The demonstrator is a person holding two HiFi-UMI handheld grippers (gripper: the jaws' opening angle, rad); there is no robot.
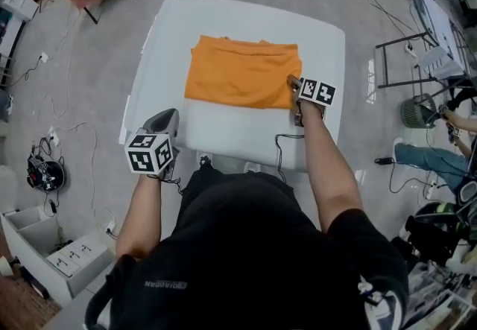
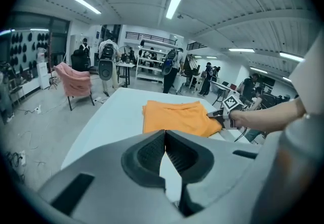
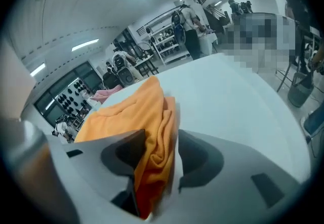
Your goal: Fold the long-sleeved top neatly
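I have the long-sleeved top (image 1: 242,71) lying on the bench (image 1: 238,131), toward its far side and a little right of the middle. My right gripper (image 1: 294,86) sits at the top's near right corner, with the cloth's edge between its fingers (image 3: 201,160). My left gripper (image 1: 167,117) is over the bench's near left corner, well apart from the top.

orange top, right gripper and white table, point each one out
orange top (image 1: 242,71), head view, middle of the folded cloth
right gripper (image 1: 293,86), head view, between its fingers at the top's near right corner
white table (image 1: 246,133), head view, bare strip in front of the top
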